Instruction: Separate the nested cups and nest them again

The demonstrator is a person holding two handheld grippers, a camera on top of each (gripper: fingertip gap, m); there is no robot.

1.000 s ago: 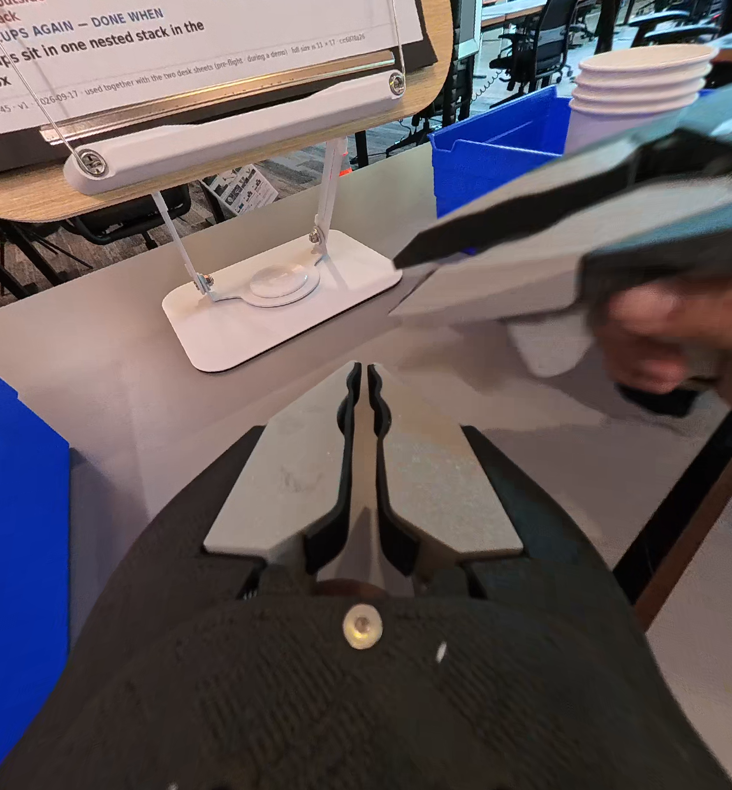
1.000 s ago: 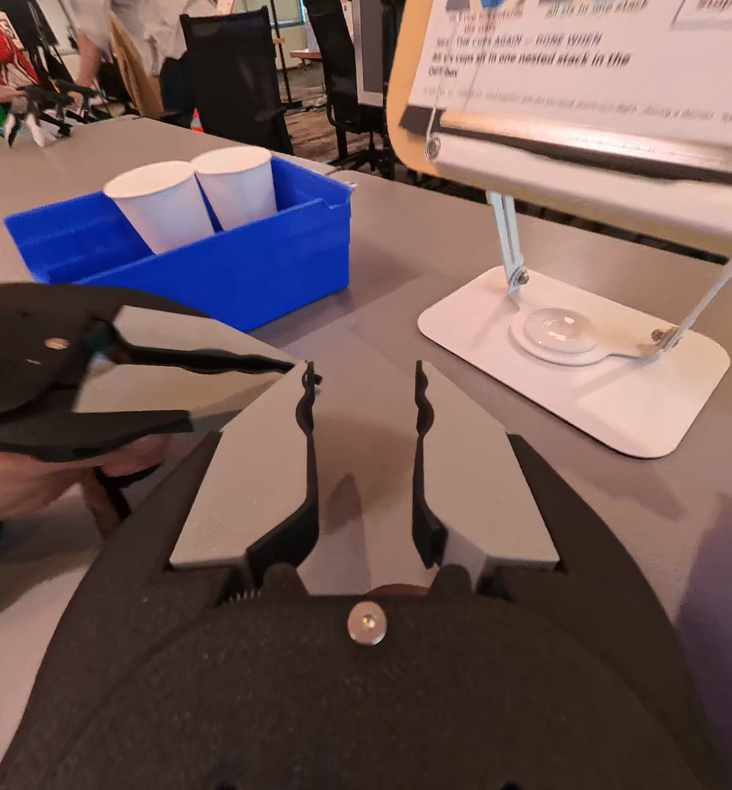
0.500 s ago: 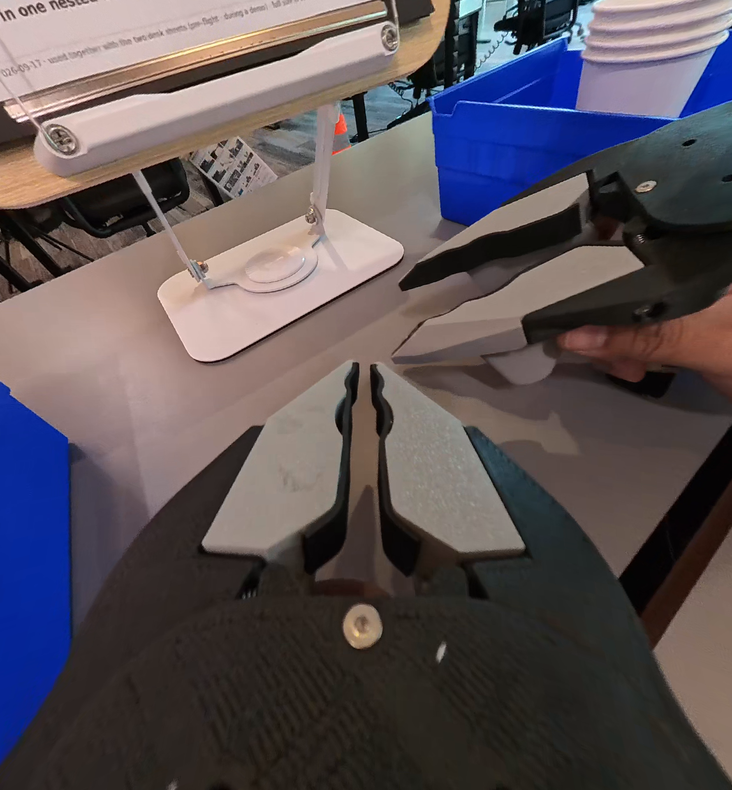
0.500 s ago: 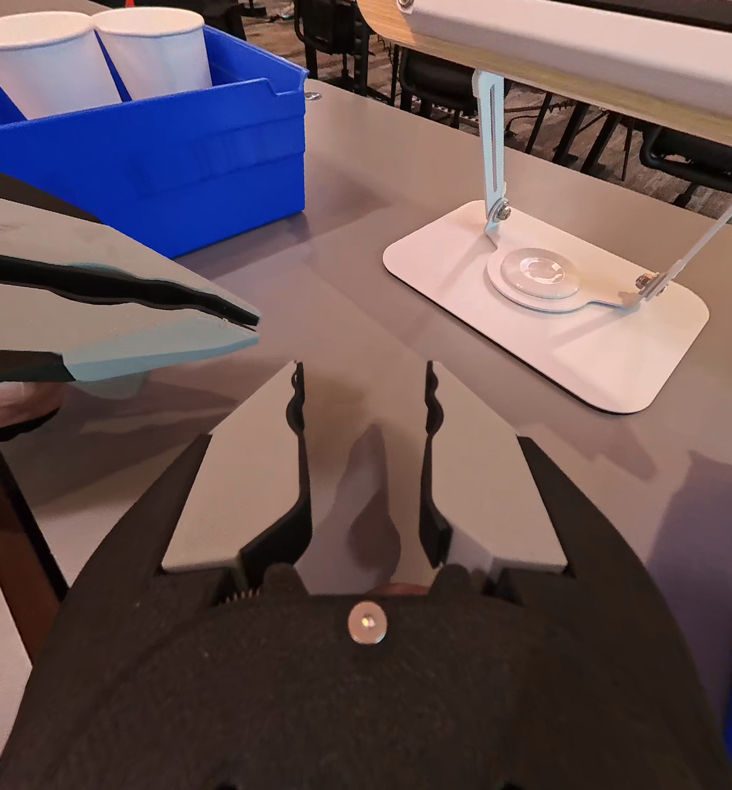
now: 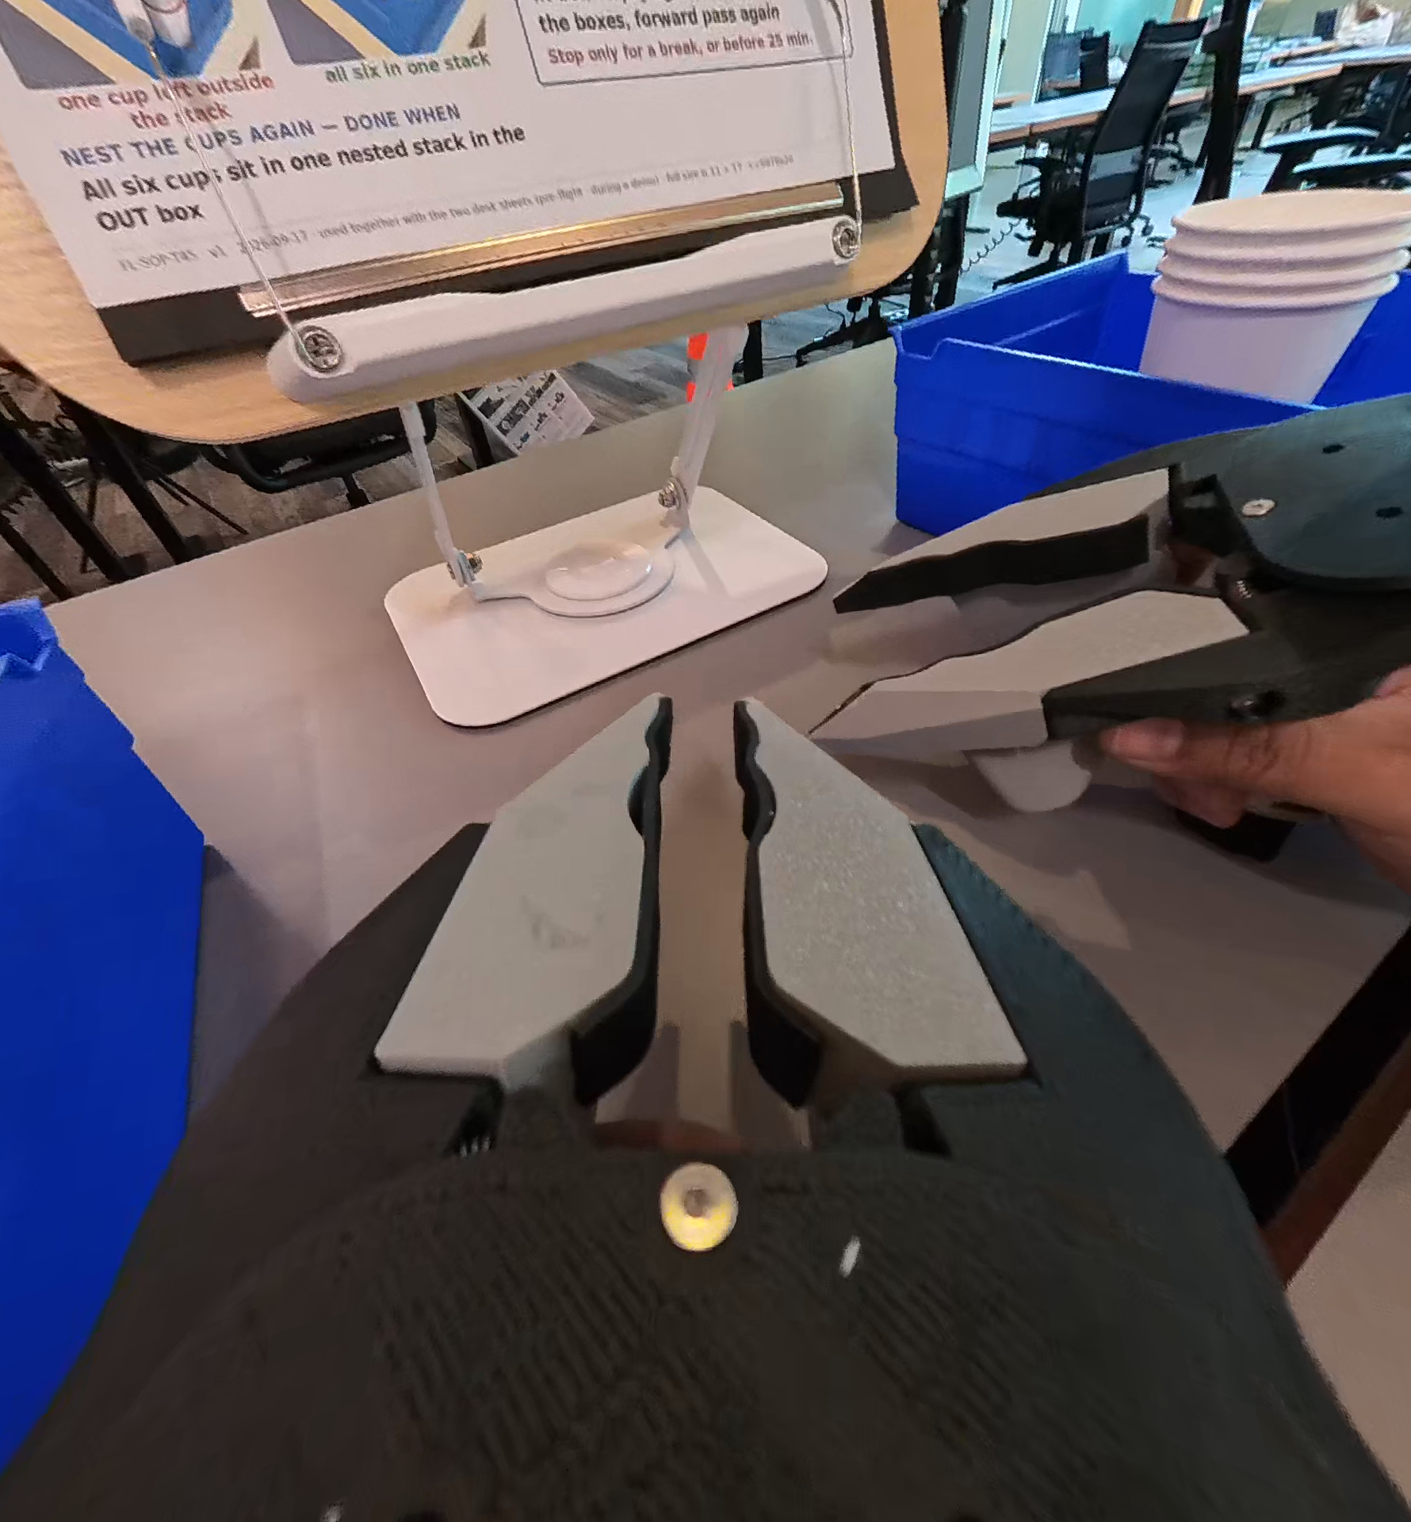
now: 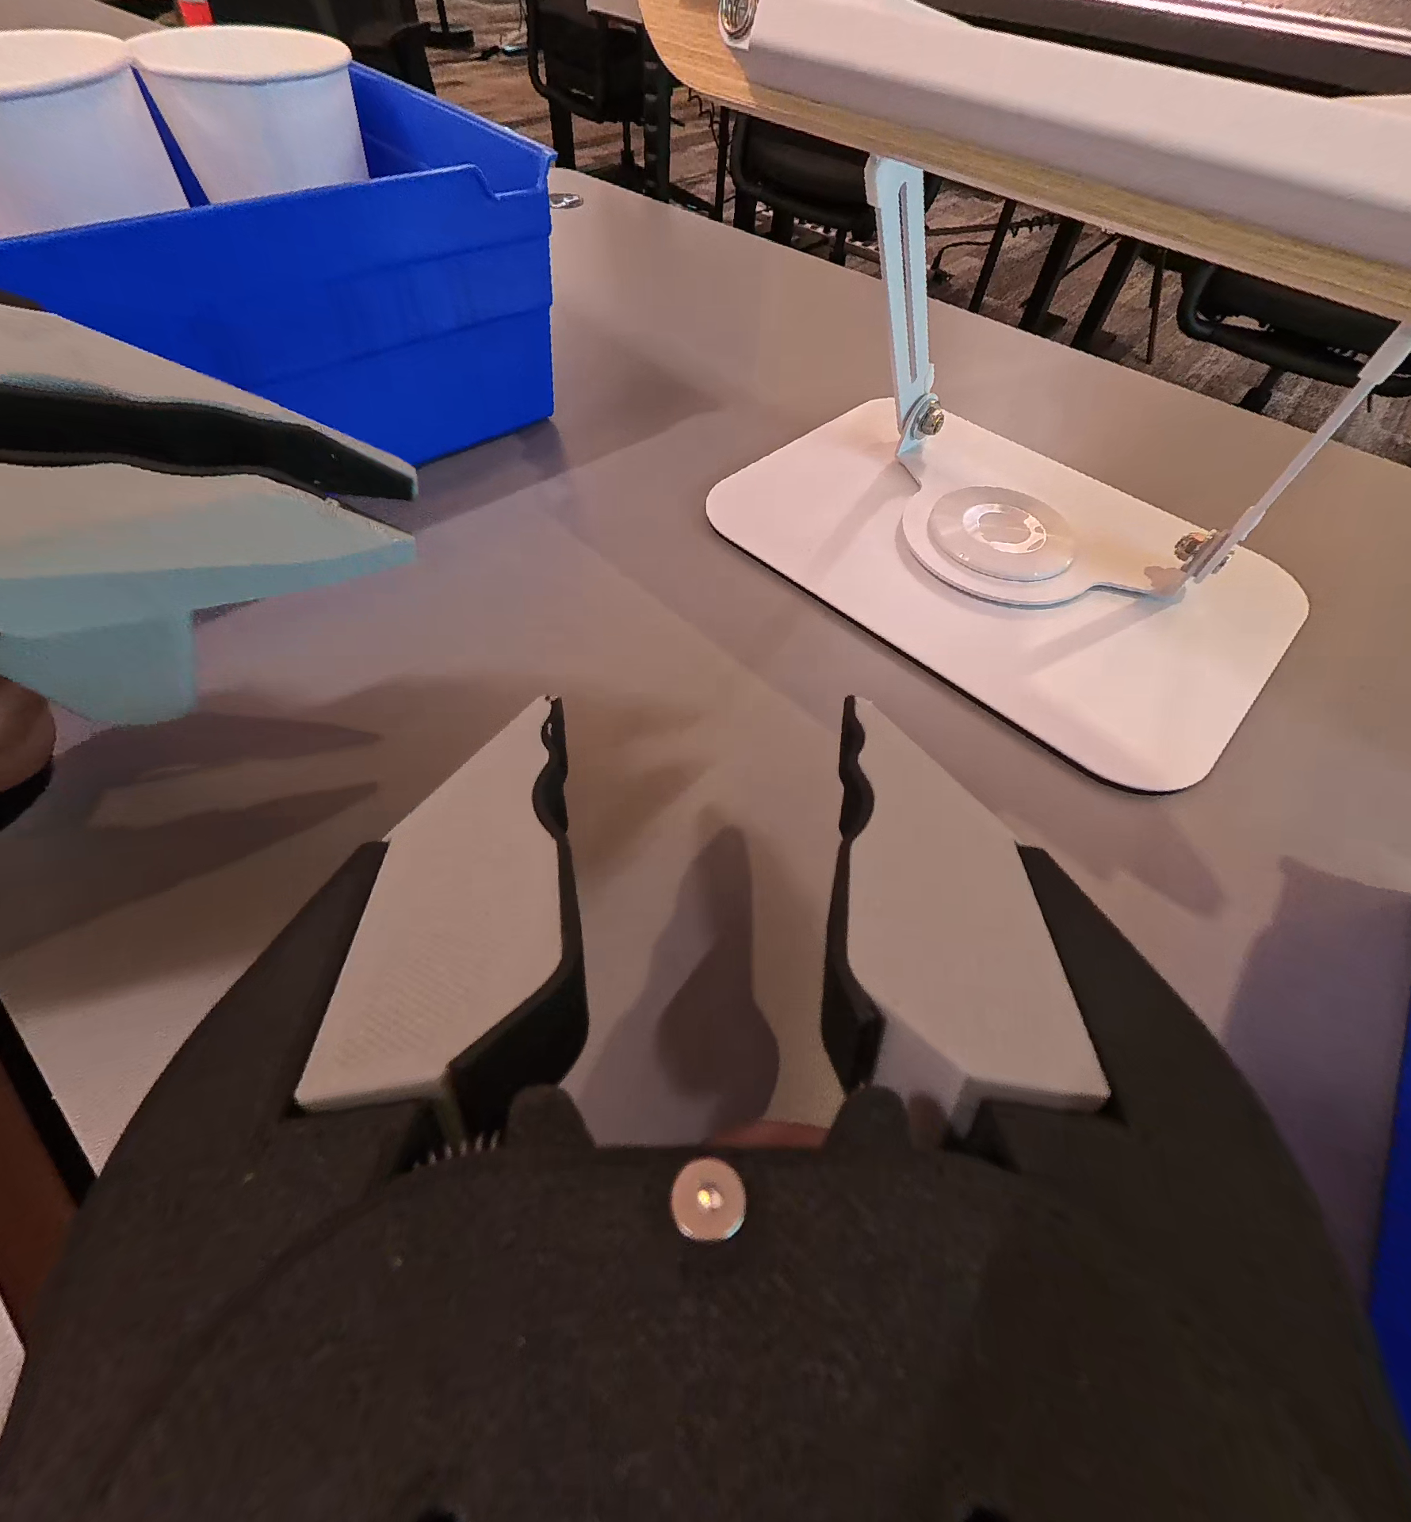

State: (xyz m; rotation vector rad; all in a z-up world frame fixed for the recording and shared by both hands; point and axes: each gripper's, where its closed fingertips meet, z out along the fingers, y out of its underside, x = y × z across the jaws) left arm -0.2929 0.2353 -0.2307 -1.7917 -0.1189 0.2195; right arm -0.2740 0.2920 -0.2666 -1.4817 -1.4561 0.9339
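A white printed sheet (image 5: 439,107) is standing clipped to a wooden board on a white stand (image 5: 603,609) in the upper left of the left wrist view, carrying lines of black, blue, red and green writing and small coloured diagrams. A small printed paper (image 5: 529,408) is showing below the board, too small to make out. Nothing readable is showing in the right wrist view.

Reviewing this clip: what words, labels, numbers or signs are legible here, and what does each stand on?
White printed sheet clipped to the wooden board stand: legible coloured and black lines; not quoted here.
Fine-print line along that sheet's bottom edge: too small to read.
Printed leaflet beyond the table: too small to read.
Stacked white paper cups, blue plastic bin: no writing seen.
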